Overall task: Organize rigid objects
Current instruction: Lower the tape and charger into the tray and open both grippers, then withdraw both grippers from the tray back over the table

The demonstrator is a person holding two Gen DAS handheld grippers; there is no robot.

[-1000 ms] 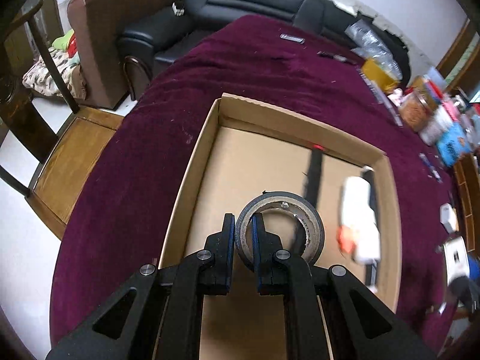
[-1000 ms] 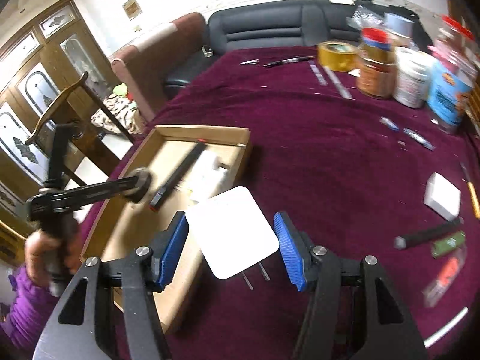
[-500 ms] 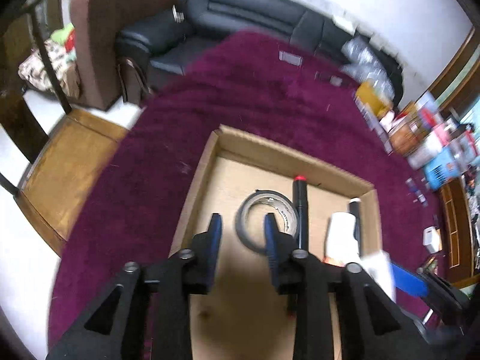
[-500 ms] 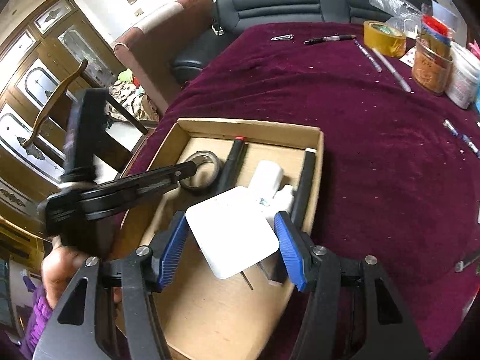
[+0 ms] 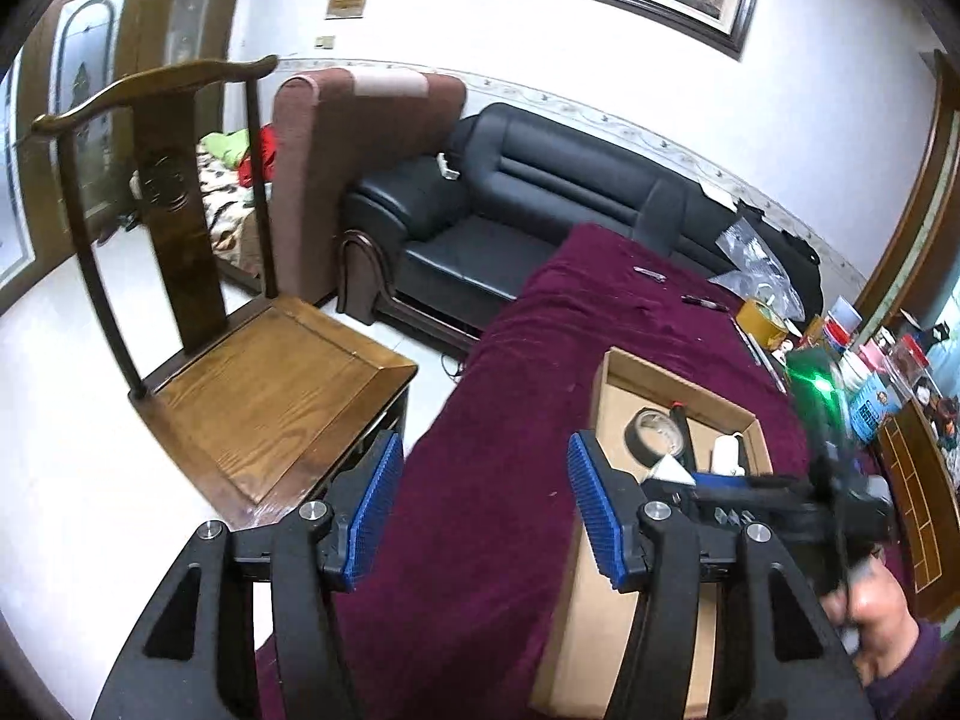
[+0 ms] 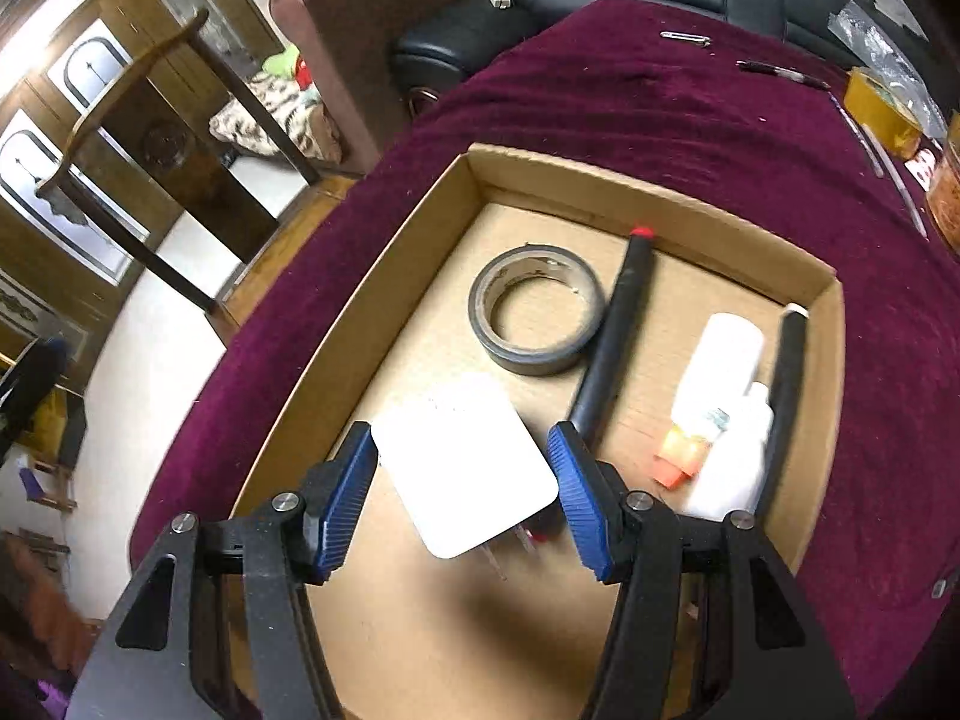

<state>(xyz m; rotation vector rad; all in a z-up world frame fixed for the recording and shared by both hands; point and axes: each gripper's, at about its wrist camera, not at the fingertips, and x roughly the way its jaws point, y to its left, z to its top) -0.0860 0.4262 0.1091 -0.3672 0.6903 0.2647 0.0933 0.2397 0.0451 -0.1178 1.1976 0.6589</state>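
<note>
The right gripper [image 6: 462, 471] holds a flat white rounded-square adapter [image 6: 465, 465] pinched between its jaws, low over the shallow brown cardboard box [image 6: 360, 324] on the maroon-clothed bench [image 6: 690, 120], likely so it can drop into the bare near-left floor. A grey tape roll [image 6: 534, 309], black red-tipped marker [image 6: 615, 330] and white bottle [image 6: 720, 360] crowd the far side. The left gripper [image 5: 480, 504], jaws spread and empty, hangs outside the box's left wall

The box [image 6: 600, 192] sits on the counter [image 6: 690, 114]. Inside it, the tape [image 6: 534, 309] lies left of the marker [image 6: 618, 330], with the bottle [image 6: 720, 360] further right.
</note>
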